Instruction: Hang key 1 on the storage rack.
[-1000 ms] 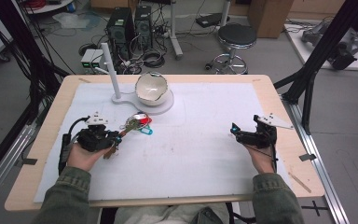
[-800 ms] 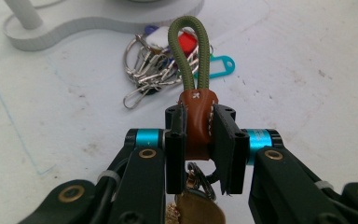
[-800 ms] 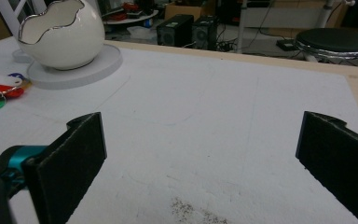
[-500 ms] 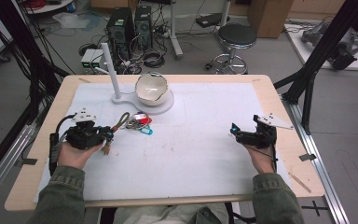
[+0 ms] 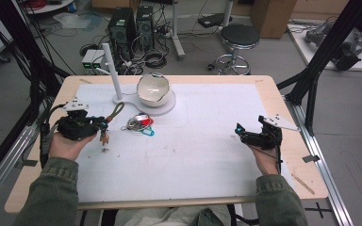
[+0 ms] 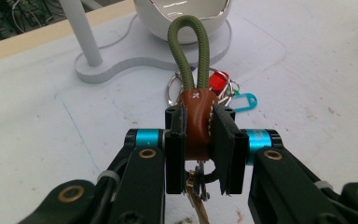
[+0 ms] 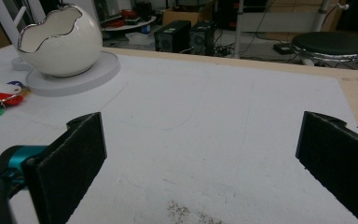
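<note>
A person seated at the near edge of a white-covered worktop (image 5: 198, 160) works with a hand-held gripper in each hand. The left gripper (image 5: 100, 127), near the left edge, is clamped on a brown leather key fob (image 6: 196, 122); both black pads press its sides, and an olive-green cord loop (image 6: 189, 51) rises from the fob's top. In the high view, keys (image 5: 105, 140) hang below the jaws, clear of the surface or nearly so; their lower ends are too small to make out. Just beside them, toward the worktop's middle, lies a bunch of key rings with red and blue plastic tags (image 5: 140, 124); no writing on the tags can be read. Behind that bunch, near the far edge, a white egg-shaped bowl (image 5: 153, 89) with a jagged silver rim sits on a white base plate that also carries a slim white post (image 5: 111, 70). The right gripper (image 5: 243, 135) is near the right edge, well apart from the keys, its jaws spread wide with nothing between them. No brand name or label is legible anywhere on the worktop.
</note>
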`<state>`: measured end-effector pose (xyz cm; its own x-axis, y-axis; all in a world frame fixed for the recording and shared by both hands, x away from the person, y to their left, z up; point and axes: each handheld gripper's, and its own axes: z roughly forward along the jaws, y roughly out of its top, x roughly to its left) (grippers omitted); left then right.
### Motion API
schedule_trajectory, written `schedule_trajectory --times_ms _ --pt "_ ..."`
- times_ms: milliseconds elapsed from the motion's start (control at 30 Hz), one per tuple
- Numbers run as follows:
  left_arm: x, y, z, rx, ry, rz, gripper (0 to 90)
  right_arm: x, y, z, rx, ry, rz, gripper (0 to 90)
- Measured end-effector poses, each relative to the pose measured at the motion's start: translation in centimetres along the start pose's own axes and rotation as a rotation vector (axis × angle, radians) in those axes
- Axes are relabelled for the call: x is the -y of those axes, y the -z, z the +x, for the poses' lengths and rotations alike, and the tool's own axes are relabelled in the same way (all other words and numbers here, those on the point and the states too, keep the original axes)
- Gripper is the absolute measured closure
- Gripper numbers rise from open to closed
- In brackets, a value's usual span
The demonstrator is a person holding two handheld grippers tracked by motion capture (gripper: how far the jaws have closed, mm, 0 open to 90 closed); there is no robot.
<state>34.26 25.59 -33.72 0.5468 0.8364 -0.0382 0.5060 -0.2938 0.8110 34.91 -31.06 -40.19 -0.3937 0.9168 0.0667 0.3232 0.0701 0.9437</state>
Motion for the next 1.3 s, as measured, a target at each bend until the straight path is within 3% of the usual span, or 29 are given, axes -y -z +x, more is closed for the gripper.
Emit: schedule_trajectory --times_ms 200,667,800,1033,1300 --pt "-0.7 -0.2 0.8 -0.018 0.006 0.013 75.3 0.0 0.0 0.0 -0.002 -0.002 -0.003 0.8" --pt "-2.6 0.3 2.8 -0.039 0.057 -0.009 75.3 0.0 0.1 0.0 -0.002 -0.002 -0.008 0.8" --pt "-3.1 0.5 3.5 -0.054 0.075 0.007 75.3 0.0 0.1 0.0 -0.002 -0.003 -0.008 0.8" --pt "-4.3 0.8 4.7 -0.084 0.084 0.010 75.3 0.0 0.2 0.0 0.000 -0.001 -0.010 0.8" --pt "-5.4 0.9 5.2 -0.103 0.083 0.003 75.3 0.0 0.2 0.0 0.001 -0.003 -0.006 0.8"
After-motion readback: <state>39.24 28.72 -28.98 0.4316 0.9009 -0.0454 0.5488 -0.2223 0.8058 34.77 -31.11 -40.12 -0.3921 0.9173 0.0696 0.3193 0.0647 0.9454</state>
